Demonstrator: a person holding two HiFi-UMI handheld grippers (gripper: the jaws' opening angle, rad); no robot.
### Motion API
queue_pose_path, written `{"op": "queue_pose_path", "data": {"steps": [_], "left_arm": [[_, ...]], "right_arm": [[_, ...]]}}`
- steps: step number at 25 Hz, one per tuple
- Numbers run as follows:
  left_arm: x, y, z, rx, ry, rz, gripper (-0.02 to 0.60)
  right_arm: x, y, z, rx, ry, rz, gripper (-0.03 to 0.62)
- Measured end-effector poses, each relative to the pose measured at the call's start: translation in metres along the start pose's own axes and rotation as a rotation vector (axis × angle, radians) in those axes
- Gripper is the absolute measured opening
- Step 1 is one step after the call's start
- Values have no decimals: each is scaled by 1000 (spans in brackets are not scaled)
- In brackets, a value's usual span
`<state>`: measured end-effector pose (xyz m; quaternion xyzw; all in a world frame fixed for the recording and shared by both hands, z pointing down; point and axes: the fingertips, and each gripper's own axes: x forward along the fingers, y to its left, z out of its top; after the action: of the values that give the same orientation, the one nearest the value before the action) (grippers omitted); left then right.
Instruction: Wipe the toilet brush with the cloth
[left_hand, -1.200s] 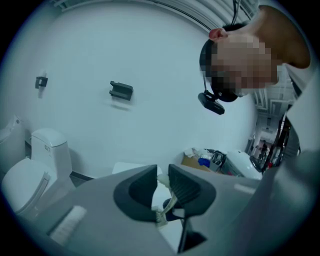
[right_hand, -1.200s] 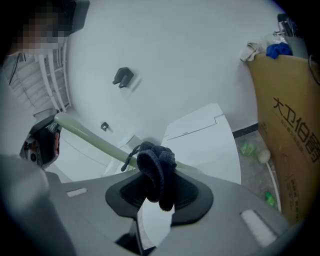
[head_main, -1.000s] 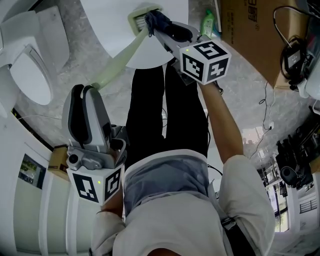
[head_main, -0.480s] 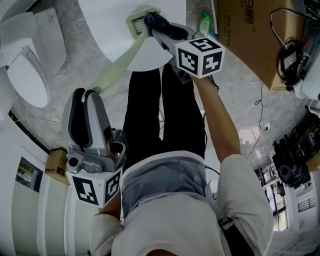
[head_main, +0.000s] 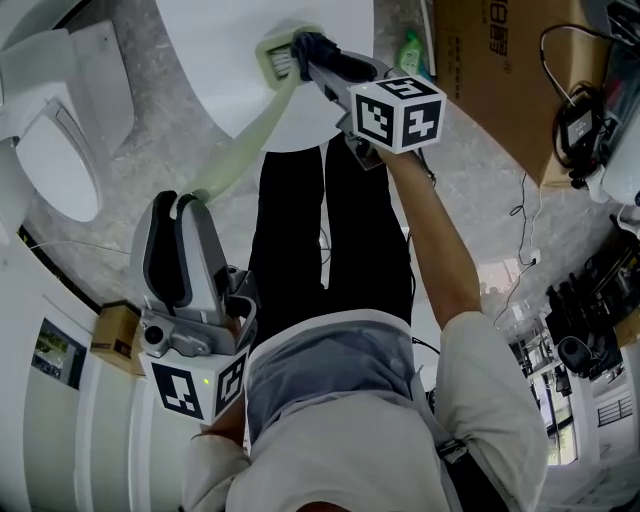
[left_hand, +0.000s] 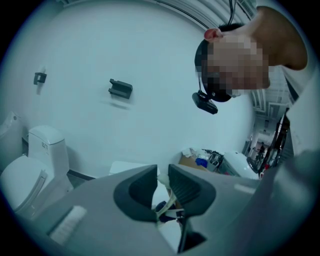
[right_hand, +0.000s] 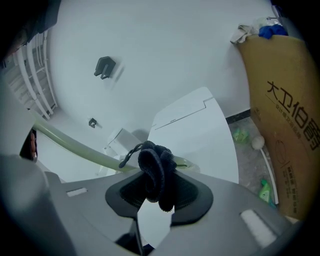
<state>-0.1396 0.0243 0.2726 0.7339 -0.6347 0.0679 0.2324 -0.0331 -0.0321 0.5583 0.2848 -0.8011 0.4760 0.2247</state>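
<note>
The pale green toilet brush (head_main: 240, 145) slants from lower left to upper right in the head view, with its bristle head (head_main: 277, 55) at the top. My left gripper (head_main: 178, 200) is shut on the lower end of the handle (left_hand: 166, 209), which shows thin between the near-closed jaws (left_hand: 161, 175). My right gripper (head_main: 312, 58) is shut on a dark blue cloth (head_main: 310, 44) bunched at its tips. The cloth (right_hand: 156, 175) presses against the brush neck just below the head. In the right gripper view (right_hand: 155, 192) the green handle (right_hand: 75, 145) passes behind the cloth.
A white toilet (head_main: 60, 150) with its lid up stands at the left. A white curved panel (head_main: 230, 70) lies under the brush head. A cardboard box (head_main: 500, 70) and a green bottle (head_main: 415, 48) sit at the upper right. Cables (head_main: 575, 110) trail at the right.
The right gripper and cloth shifted slightly left along the brush near its head. The left gripper sank a little lower in the head view, still gripping the handle.
</note>
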Motion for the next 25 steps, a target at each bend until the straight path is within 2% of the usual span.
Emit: {"op": "queue_pose_path", "data": {"steps": [7, 25], "left_arm": [[1, 1, 1, -6, -8, -1, 0], [-2, 2, -2, -36, -8, -14, 0]], "right_arm": [[7, -19, -4, -19, 40, -82, 106], [12, -23, 10, -5, 60, -62, 107]]}}
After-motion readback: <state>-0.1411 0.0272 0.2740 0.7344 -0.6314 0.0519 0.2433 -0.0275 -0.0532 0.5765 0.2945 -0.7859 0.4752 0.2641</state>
